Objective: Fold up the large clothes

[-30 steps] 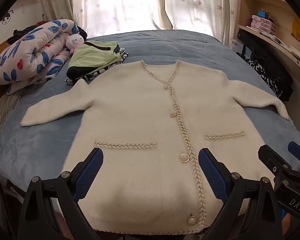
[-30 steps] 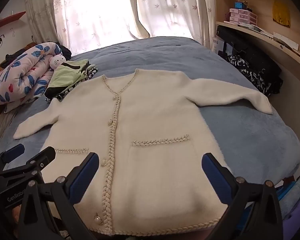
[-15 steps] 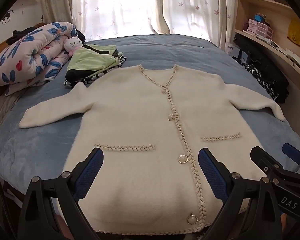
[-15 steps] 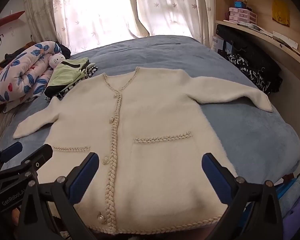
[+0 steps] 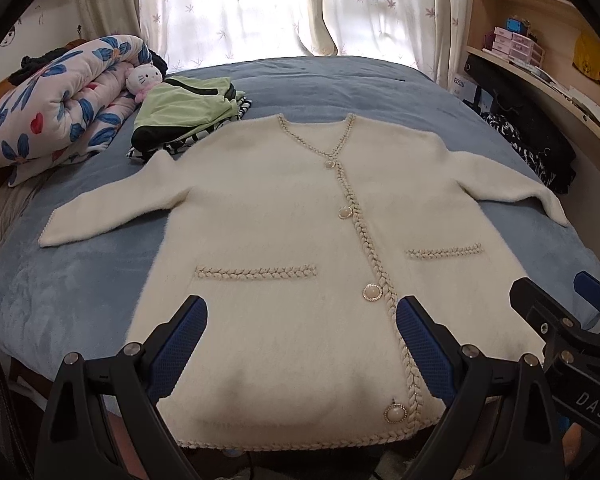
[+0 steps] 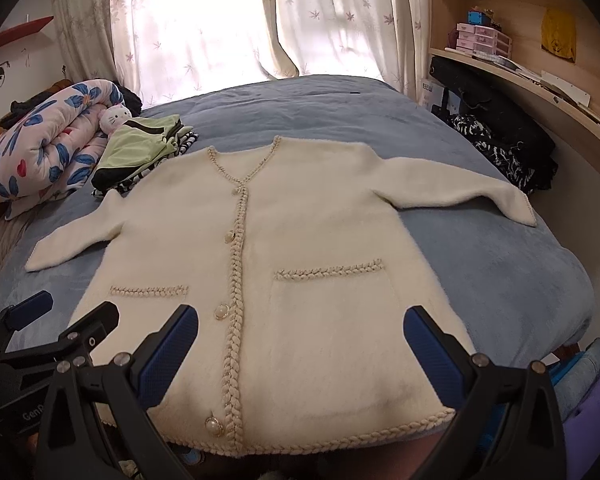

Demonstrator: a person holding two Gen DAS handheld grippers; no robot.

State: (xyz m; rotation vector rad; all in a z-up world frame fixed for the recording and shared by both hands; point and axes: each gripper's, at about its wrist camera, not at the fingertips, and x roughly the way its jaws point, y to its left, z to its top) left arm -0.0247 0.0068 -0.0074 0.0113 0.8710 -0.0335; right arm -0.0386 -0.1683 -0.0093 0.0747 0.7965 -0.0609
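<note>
We see the cream cardigan (image 5: 284,216) spread flat, buttoned, on the blue bed (image 5: 340,84), sleeves out. Our left gripper (image 5: 302,340) and right gripper (image 6: 300,344) hover above its hem, both wide open, holding nothing.

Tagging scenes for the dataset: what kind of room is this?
Almost certainly a home bedroom. A cream cardigan lies spread flat on a bed with a blue blanket; a rolled floral quilt and a plush toy sit at its left, curtains cover the window, and wooden shelves line the right wall.
</note>
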